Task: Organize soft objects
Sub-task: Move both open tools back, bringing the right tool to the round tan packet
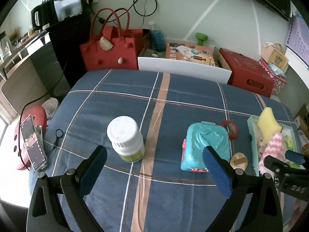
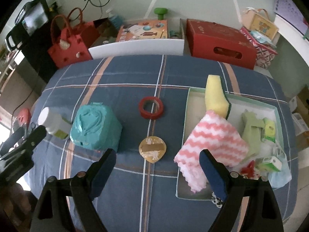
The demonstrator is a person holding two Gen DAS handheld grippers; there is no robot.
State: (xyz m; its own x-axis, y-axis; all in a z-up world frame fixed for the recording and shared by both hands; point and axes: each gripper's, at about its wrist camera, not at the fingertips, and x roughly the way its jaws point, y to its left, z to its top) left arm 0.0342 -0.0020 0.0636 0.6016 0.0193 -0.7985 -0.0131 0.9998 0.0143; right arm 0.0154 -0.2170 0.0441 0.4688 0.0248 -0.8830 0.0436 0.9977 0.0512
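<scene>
A pale green tray (image 2: 193,90) sits on the right of the blue plaid cloth. It holds a yellow sponge (image 2: 215,98), a pink-and-white zigzag cloth (image 2: 210,139), a green cloth (image 2: 252,129) and small packets. The tray (image 1: 251,127), sponge (image 1: 267,122) and pink cloth (image 1: 274,147) also show in the left wrist view. My right gripper (image 2: 157,166) is open and empty, just in front of the pink cloth's near edge. My left gripper (image 1: 154,164) is open and empty, between a white-capped bottle (image 1: 126,137) and a teal toy case (image 1: 206,145).
On the cloth lie a red tape roll (image 2: 151,107), a flat amber disc (image 2: 152,147), the teal case (image 2: 96,124) and the bottle (image 2: 53,123). A phone (image 1: 33,141) leans at the left edge. A red bag (image 1: 110,50) and red box (image 2: 220,40) stand behind.
</scene>
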